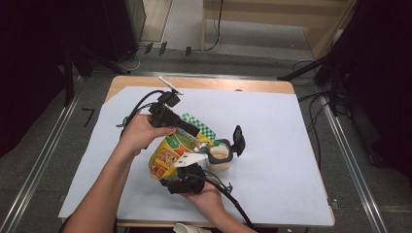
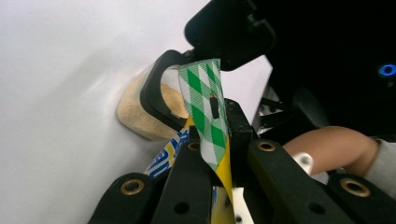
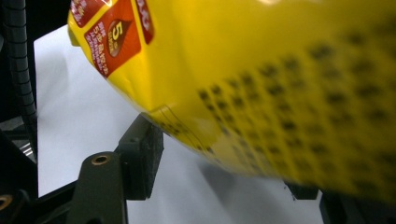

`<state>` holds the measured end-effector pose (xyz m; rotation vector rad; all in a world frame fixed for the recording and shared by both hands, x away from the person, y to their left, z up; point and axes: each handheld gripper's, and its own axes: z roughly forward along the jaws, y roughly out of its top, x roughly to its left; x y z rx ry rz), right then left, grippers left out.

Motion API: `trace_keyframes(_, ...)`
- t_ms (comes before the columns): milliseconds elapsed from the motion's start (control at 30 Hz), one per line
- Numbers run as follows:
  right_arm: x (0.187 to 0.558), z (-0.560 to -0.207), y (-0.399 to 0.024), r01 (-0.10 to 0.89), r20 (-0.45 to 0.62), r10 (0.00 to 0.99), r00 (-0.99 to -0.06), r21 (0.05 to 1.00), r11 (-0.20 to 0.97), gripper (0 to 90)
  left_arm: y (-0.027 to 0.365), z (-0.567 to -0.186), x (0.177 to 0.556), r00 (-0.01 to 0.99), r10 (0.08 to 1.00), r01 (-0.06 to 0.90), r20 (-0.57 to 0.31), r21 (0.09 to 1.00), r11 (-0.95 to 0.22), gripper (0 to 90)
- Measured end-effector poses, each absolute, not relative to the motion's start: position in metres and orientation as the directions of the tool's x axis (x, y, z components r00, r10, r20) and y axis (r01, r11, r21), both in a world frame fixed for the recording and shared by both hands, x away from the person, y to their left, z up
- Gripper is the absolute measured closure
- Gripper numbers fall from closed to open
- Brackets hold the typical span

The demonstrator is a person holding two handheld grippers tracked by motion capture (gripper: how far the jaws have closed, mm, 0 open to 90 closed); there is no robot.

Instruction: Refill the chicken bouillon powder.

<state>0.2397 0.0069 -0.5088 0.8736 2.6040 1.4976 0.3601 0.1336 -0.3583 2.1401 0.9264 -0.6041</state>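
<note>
Two claws, one snack bag tipped over a jar on the tabletop

Left claw (image 1: 187, 127) is clamped on the bag's (image 1: 167, 154) green checked top, aiming its mouth at the jar (image 1: 219, 156); right claw (image 1: 187, 180) sits loose under the bottom, probably just propping it for the pour.

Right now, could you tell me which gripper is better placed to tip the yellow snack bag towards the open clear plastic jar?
Left, probably. The left gripper is clamped on the green-checked top edge of the yellow snack bag, right by the open clear plastic jar. The right gripper sits under the bag's base, jaws apart, better suited to supporting.
</note>
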Motion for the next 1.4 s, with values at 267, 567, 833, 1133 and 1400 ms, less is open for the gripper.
trace_keyframes(267, 0.239, -0.506, 0.005, 0.441, 0.24, 0.478, -0.845, 0.819, 0.368, 39.0, 0.155, -0.347, 0.358, 0.633, 0.396, 0.766, -0.665, 0.467, -0.441, 90.0)
trace_keyframes(567, 0.244, -0.5, -0.002, 0.443, 0.241, 0.497, -0.834, 0.829, 0.342, 40.4, 0.182, -0.334, 0.358, 0.633, 0.371, 0.772, -0.68, 0.516, -0.371, 90.0)
trace_keyframes(833, 0.252, -0.492, -0.012, 0.444, 0.239, 0.523, -0.818, 0.841, 0.308, 41.9, 0.201, -0.319, 0.353, 0.651, 0.353, 0.759, -0.672, 0.569, -0.317, 90.0)
trace_keyframes(1133, 0.258, -0.483, -0.022, 0.457, 0.262, 0.533, -0.805, 0.846, 0.274, 42.7, 0.228, -0.312, 0.354, 0.643, 0.379, 0.762, -0.665, 0.604, -0.233, 90.0)
trace_keyframes(1400, 0.257, -0.48, -0.022, 0.46, 0.273, 0.518, -0.81, 0.844, 0.275, 42.7, 0.246, -0.316, 0.361, 0.615, 0.45, 0.77, -0.647, 0.617, -0.165, 90.0)
